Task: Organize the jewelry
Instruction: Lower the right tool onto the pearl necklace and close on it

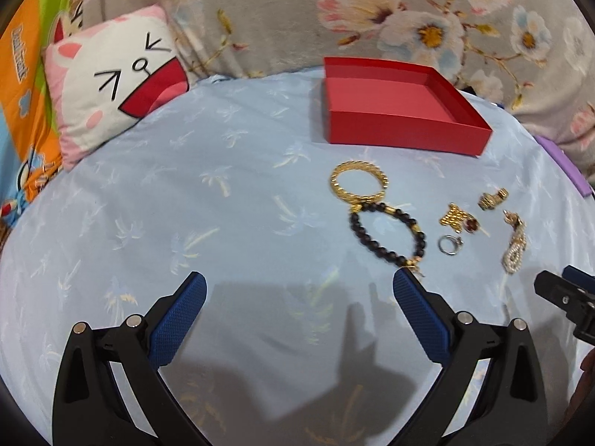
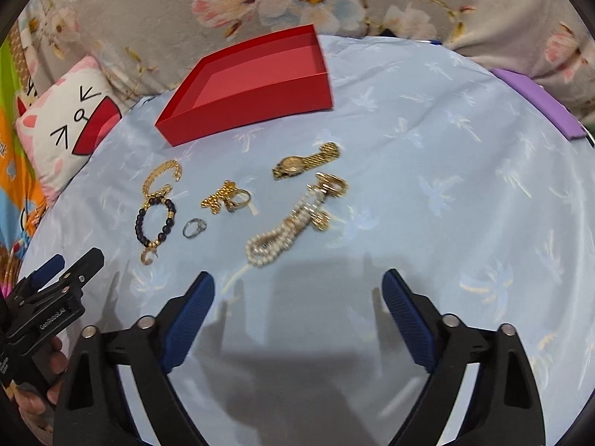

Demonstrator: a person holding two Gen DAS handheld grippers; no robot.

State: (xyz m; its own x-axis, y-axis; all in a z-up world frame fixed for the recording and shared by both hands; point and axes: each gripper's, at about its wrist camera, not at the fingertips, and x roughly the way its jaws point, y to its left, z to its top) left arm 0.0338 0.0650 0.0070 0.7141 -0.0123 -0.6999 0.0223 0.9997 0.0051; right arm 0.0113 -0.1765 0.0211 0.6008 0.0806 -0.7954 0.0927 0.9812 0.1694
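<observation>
Several pieces of jewelry lie on a light blue sheet in front of an empty red box (image 1: 401, 106) (image 2: 253, 85). A gold bangle (image 1: 359, 182) (image 2: 161, 178) touches a black bead bracelet (image 1: 386, 234) (image 2: 156, 223). Beside them lie a gold bow brooch with a ring (image 1: 459, 219) (image 2: 227, 197), a silver ring (image 1: 450, 245) (image 2: 194, 227), a gold watch (image 1: 492, 199) (image 2: 306, 161) and a pearl strand (image 1: 515, 247) (image 2: 293, 226). My left gripper (image 1: 299, 288) is open, its right fingertip just short of the bead bracelet's charm. My right gripper (image 2: 299, 284) is open just short of the pearl strand.
A cat-face pillow (image 1: 111, 81) (image 2: 63, 122) lies at the far left. A floral blanket (image 1: 409, 11) bunches behind the box. A purple object (image 2: 535, 104) sits at the right edge of the sheet. A hand holds the left gripper (image 2: 55, 290) at lower left in the right wrist view.
</observation>
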